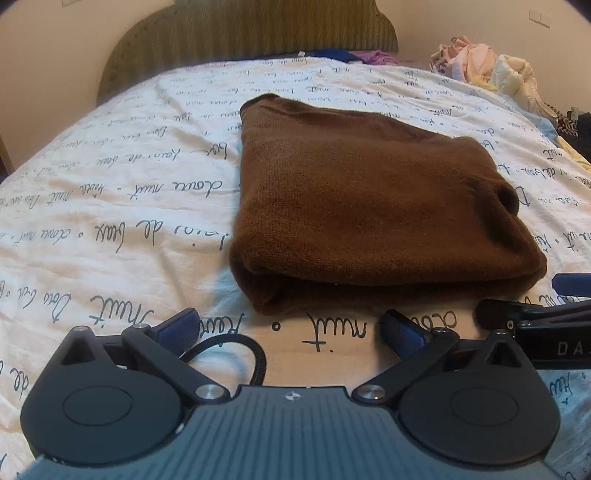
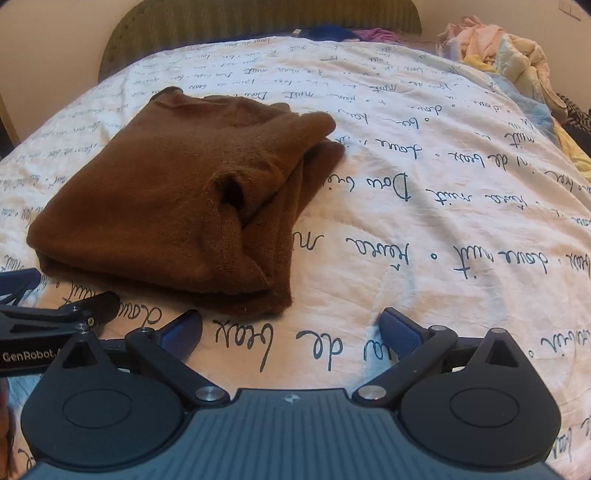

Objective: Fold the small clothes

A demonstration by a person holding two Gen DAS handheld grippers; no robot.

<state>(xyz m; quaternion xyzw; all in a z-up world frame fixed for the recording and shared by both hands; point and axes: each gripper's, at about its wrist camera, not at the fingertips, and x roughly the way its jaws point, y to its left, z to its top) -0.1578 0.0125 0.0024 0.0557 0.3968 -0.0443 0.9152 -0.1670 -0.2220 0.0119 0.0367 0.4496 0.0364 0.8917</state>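
Observation:
A brown knitted garment (image 1: 365, 206) lies folded into a thick rectangle on the white bedspread; it also shows in the right wrist view (image 2: 173, 199), with a sleeve end bunched at its far right. My left gripper (image 1: 291, 328) is open and empty, just short of the garment's near folded edge. My right gripper (image 2: 291, 328) is open and empty, a little to the right of the garment's near corner. Each gripper shows at the edge of the other's view: the right gripper (image 1: 535, 314) and the left gripper (image 2: 55, 314).
The white bedspread (image 1: 110, 206) has handwritten script printed on it. A heap of pale clothes (image 1: 491, 70) lies at the far right of the bed, also in the right wrist view (image 2: 498, 48). A green headboard (image 1: 251, 33) stands behind, with blue and purple cloth (image 1: 354, 55) near it.

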